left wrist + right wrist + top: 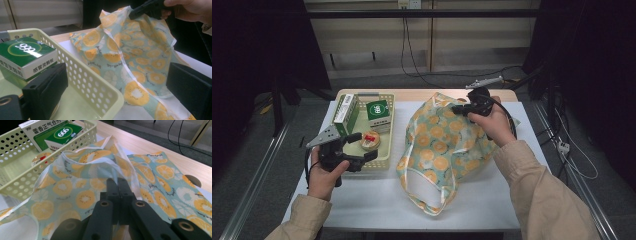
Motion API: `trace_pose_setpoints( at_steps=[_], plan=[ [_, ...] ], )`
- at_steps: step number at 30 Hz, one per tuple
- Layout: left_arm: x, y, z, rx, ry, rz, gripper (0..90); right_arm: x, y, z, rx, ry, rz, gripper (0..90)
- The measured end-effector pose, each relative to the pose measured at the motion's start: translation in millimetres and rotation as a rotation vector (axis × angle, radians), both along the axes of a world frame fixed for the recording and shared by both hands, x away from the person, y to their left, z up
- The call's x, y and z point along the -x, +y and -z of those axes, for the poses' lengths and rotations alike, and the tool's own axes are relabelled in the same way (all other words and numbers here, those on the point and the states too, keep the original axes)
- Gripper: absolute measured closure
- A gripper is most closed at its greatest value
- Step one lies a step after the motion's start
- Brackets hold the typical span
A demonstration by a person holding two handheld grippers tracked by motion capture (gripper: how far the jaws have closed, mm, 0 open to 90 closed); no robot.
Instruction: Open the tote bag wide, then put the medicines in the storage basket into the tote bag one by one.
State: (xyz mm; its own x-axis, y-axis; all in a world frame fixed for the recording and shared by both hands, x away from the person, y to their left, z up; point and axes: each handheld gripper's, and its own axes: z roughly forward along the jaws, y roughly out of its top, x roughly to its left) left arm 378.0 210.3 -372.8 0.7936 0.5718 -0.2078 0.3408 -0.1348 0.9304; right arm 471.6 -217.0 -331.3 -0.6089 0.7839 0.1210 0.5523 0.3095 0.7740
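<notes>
A thin bag printed with orange slices (pixel 437 145) lies on the white table, its handles toward the near edge. My right gripper (pixel 458 107) is shut on the bag's far upper edge and holds that fabric raised. In the right gripper view the two jaws (pixel 117 182) meet with the bag's (pixel 75 190) rim pinched between them. My left gripper (pixel 364 146) hangs open over the near right corner of a pale yellow basket (pixel 388 125), with nothing between its jaws. In the left gripper view, my left gripper (pixel 117 72) has the basket wall (pixel 82 72) and the bag (pixel 130 57) beyond its jaws.
The basket holds a green box (pixel 378 111), a taller white and green box (pixel 346 114) and a small round tin with a red label (pixel 370 140). Bare white tabletop (pixel 362 195) lies near the front edge. Cables run across the floor behind and to the right.
</notes>
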Motion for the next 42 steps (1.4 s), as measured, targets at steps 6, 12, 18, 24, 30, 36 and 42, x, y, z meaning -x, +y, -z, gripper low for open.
trace_pose_setpoints(
  at_steps=[6, 12, 18, 24, 30, 36, 42],
  plan=[
    [-3.4, 2.3, 0.1, -0.004, 0.000, -0.006, 3.8, -4.9, 1.8, -4.7, -0.019, -0.014, 0.017, 90.0],
    [-12.1, 4.6, -0.7, -0.013, 0.001, -0.014, 3.8, -3.3, 1.1, -3.7, -0.011, -0.005, 0.006, 90.0],
    [-22.5, 2.8, -0.9, -0.041, 0.009, -0.021, 3.9, 1.4, -4.0, -3.2, -0.005, -0.001, -0.001, 90.0],
    [-36.1, 0.3, -5.4, -0.081, 0.010, -0.021, 4.1, 4.2, -9.7, 0.7, -0.005, 0.004, 0.004, 90.0],
    [-51.9, -2.4, -6.5, -0.111, 0.026, -0.024, 4.3, 4.9, -9.1, 0.9, 0.000, 0.007, 0.001, 90.0],
    [-67.5, -4.0, 2.5, -0.148, 0.059, -0.023, 4.7, 5.6, -8.4, 1.0, 0.002, 0.004, -0.003, 90.0],
    [-78.8, -2.3, 9.9, -0.142, 0.159, -0.046, 5.3, 7.3, -10.5, 2.3, 0.003, 0.008, -0.001, 90.0]
  ],
)
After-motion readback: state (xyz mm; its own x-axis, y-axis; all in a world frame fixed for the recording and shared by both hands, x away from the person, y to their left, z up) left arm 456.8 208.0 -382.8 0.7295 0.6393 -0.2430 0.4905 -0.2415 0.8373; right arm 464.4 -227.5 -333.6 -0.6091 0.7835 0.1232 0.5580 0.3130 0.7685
